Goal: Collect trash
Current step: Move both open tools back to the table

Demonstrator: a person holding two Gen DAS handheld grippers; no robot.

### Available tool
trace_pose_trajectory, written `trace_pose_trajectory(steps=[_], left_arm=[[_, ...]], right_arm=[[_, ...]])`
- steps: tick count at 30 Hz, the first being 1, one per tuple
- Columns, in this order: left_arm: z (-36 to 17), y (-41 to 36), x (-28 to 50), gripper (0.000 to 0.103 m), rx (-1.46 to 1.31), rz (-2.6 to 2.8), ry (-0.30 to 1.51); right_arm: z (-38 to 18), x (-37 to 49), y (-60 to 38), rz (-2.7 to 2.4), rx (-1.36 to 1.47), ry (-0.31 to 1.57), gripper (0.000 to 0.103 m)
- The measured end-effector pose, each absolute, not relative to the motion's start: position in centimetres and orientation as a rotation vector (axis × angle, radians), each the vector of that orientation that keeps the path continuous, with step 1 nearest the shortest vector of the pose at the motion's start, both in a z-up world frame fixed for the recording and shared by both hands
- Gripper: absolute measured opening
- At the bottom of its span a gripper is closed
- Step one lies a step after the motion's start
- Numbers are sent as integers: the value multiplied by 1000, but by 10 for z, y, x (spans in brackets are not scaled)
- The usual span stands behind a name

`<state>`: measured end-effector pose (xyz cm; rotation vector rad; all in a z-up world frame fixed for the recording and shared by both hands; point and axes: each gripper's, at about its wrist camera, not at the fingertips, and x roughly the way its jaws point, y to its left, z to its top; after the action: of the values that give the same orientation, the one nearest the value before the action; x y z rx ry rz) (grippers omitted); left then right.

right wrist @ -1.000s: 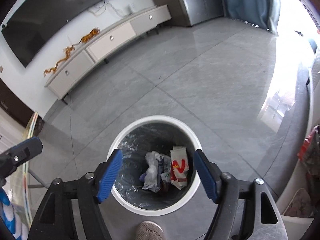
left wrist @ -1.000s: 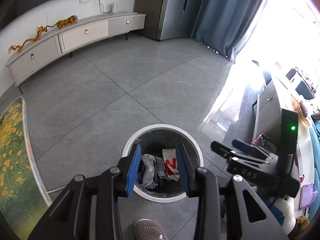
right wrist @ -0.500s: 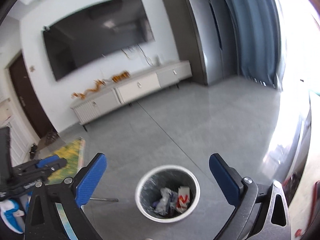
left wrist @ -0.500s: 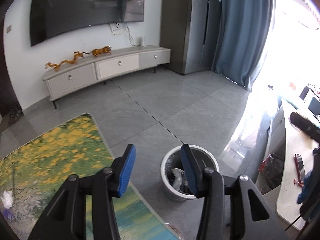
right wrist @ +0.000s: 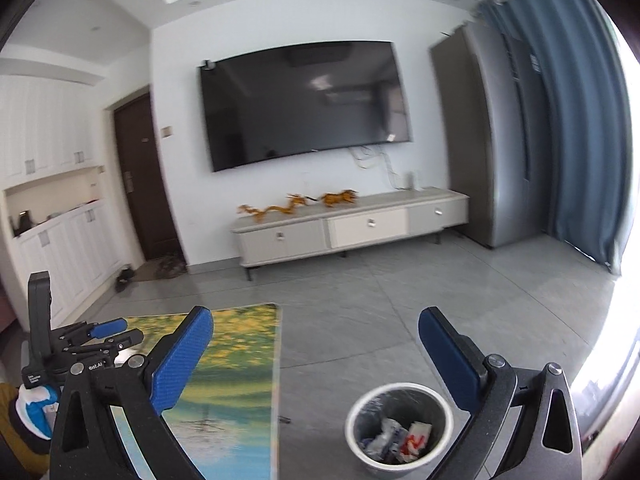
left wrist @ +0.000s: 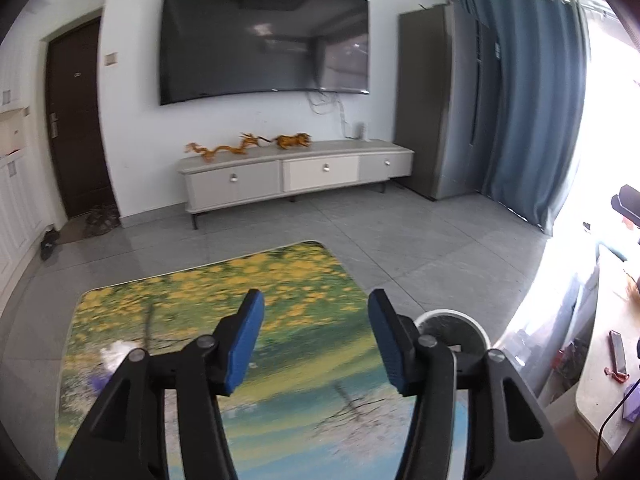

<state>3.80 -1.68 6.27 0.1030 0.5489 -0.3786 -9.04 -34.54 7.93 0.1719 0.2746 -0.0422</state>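
Both grippers have lifted away from the trash bin (right wrist: pixel 399 426), which held them directly overhead a second ago. It now sits at five o'clock, holding crumpled wrappers (right wrist: pixel 396 438). The left gripper (left wrist: pixel 316 338) has just been opening, empty; the right gripper (right wrist: pixel 316 354) gapes wide, empty. White litter (left wrist: pixel 116 350) waits on the flowered tabletop (left wrist: pixel 280 280), likely the next pickup.

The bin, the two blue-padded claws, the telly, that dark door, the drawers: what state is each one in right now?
White round trash bin: upright, lined, some wrappers inside.
Left gripper: open, empty, jaws just widened.
Right gripper: wide open, empty.
Black wall television: off, screen dark.
Dark brown door: shut.
Grey cabinet drawers: all closed.
Blue curtain: drawn aside from the bright window.
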Motion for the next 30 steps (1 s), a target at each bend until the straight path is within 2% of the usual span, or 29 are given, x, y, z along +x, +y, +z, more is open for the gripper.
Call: trace_pose_trajectory(steps=[8, 16, 25, 30], left_arm=[[60, 87, 17, 54, 62, -205, 548], [27, 165, 15, 54, 33, -73, 613], [-20, 201, 36, 54, 39, -18, 715], [-41, 211, 61, 54, 31, -28, 760]], right_arm=[[68, -49, -286, 125, 164, 303, 103], [47, 16, -226, 278, 140, 388, 103], [14, 72, -188, 375, 115, 493, 103], [-7, 105, -163, 445, 104, 564, 97]])
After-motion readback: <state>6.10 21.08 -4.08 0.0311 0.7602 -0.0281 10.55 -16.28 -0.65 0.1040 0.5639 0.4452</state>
